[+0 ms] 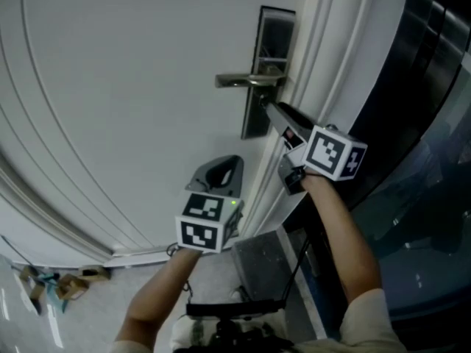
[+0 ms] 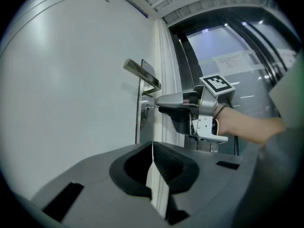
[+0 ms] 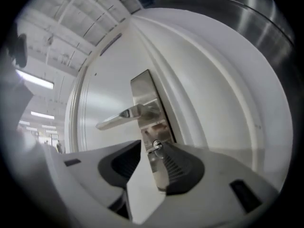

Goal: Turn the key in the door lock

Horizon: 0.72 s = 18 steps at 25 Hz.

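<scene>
Head view – door [image 1: 132, 87]: smooth white panel with curved raised mouldings; broad bare face left of the hardware.
Head view – lock plate [image 1: 268, 35]: tall, narrow brushed-metal rectangle close to the door edge.
Head view – lever handle [image 1: 246, 80]: straight metal bar, projecting left from the plate.
Head view – right gripper [image 1: 268, 107]: grey tapered jaws; the tips are at the plate just under the lever, with the marker cube [image 1: 335, 153] behind them.
Head view – left gripper [image 1: 221, 169]: lower down, in front of bare door and well apart from the plate.
Head view – frame [image 1: 324, 50]: ribbed white jamb beside a dark glossy panel [image 1: 434, 123]; this strip is narrow.
Left gripper view – left gripper [image 2: 152, 146]: matte grey with ribbed black pads; the jaws are clenched at the tips and grasp nothing.
Left gripper view – key [image 2: 148, 108]: small metal stub in the lock plate [image 2: 142, 122], below the lever [image 2: 142, 74].
Left gripper view – right gripper [image 2: 159, 104]: held level, with its tips at the key.
Right gripper view – right gripper [image 3: 151, 151]: jaws released, with a clear gap between the pads.
Right gripper view – key [image 3: 156, 146]: seated in the keyhole, between the jaw tips and close to the right-hand ribbed pad; whether it touches that pad cannot be told.
Right gripper view – lever [image 3: 118, 118]: just above the jaws, leaving little room there.
</scene>
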Each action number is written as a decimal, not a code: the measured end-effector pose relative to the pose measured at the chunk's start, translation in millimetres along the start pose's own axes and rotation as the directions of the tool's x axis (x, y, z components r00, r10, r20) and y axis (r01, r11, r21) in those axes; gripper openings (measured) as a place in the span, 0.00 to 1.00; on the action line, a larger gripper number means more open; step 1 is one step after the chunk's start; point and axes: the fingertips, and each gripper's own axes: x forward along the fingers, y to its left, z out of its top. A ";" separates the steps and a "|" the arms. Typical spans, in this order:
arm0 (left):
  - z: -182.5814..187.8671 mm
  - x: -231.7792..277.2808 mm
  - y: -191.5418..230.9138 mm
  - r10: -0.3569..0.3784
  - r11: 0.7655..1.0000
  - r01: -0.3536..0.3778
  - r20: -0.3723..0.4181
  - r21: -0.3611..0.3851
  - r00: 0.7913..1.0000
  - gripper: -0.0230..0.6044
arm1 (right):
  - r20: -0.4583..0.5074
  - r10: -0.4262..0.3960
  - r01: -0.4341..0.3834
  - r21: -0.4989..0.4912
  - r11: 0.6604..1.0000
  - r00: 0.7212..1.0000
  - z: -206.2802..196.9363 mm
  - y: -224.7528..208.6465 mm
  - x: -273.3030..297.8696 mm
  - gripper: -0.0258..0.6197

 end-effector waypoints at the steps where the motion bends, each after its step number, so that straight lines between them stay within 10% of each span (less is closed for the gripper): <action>1: 0.0 0.0 -0.3 0.000 1.000 0.000 0.000 0.000 1.000 0.07 | -0.011 -0.010 0.009 -0.074 0.997 1.000 -0.3 2.4 0.2 0.25; 6: -1.2 -1.4 -0.5 0.001 1.000 -0.001 -0.002 -0.001 1.000 0.07 | -0.061 -0.104 0.062 -0.484 0.873 0.993 -7.2 12.5 3.5 0.30; 18: -3.7 -5.1 7.9 0.018 1.000 -0.018 -0.007 0.001 1.000 0.07 | -0.038 -0.311 0.043 -0.968 0.248 0.950 -28.5 14.3 23.1 0.31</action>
